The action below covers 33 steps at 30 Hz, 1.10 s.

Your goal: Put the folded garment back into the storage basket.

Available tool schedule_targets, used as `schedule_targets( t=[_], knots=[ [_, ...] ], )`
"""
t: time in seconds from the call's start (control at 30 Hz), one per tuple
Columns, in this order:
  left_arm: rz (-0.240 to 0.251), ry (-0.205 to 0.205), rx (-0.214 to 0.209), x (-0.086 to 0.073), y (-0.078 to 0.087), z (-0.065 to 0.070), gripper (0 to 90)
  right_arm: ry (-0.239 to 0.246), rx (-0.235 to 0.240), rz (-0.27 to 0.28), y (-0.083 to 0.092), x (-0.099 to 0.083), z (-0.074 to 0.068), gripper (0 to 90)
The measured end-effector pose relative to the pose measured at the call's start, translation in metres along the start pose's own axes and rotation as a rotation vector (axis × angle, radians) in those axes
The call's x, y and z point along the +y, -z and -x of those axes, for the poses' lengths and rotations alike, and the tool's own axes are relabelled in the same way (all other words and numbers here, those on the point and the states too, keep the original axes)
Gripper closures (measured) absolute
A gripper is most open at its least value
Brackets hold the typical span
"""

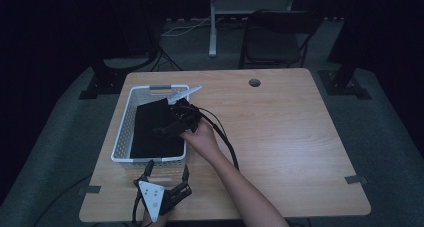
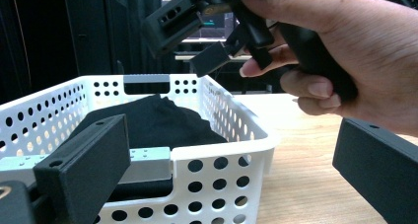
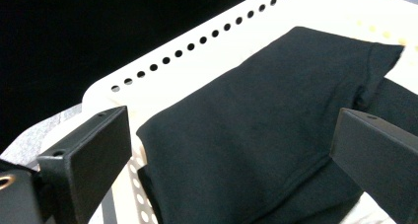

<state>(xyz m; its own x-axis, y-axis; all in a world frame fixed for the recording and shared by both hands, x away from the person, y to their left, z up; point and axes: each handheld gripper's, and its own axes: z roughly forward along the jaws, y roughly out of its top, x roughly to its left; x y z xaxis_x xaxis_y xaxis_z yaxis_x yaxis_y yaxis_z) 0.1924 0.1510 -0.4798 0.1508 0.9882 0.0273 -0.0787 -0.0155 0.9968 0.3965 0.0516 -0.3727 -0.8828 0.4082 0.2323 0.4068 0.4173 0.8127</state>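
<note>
— Where did things stand, left to right?
— At lower left, the left gripper (image 1: 167,173) waited with jaws apart before the white basket (image 1: 123,127). The folded black garment (image 1: 152,129) lay inside it. The right gripper (image 1: 176,122) hovered above, jaws wide, holding nothing.
— The step?
— Probably reaching to grasp; next it needed lowering onto the cloth, then closing.

Dim room, grey carpet floor (image 1: 380,122). Light wooden table (image 1: 280,137) mid-frame with cable hole (image 1: 254,82). Black folding chair (image 1: 277,37) upper centre, white desk leg (image 1: 213,27) beside it. Black backdrop.
</note>
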Motion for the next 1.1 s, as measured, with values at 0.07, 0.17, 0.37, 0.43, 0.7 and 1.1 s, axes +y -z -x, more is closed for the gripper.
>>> schedule_targets(
  t=[0.07,0.17,0.37,0.43,0.7,1.1],
  knots=[
    [0.0,0.0,0.0,0.0,0.0,0.0,2.2,0.002,0.0,0.005,0.003,-0.001,0.0,1.9],
    [-0.002,-0.001,0.001,0.0,0.0,0.0,2.2,0.001,0.001,0.004,0.005,-0.002,0.001,1.9],
    [0.0,0.0,0.0,0.0,0.0,0.0,2.2,0.015,-0.008,0.004,0.011,-0.004,-0.002,1.9],
    [0.0,0.0,0.0,0.0,0.0,0.0,2.2,0.016,-0.007,0.005,0.014,-0.006,-0.002,1.9],
    [-0.001,0.001,0.001,0.0,0.0,0.0,2.2,0.016,-0.034,0.026,0.028,-0.012,-0.002,3.8],
    [-0.002,-0.002,0.001,0.0,0.0,0.0,2.2,0.006,-0.063,0.043,0.047,-0.024,0.003,3.7]
  ],
)
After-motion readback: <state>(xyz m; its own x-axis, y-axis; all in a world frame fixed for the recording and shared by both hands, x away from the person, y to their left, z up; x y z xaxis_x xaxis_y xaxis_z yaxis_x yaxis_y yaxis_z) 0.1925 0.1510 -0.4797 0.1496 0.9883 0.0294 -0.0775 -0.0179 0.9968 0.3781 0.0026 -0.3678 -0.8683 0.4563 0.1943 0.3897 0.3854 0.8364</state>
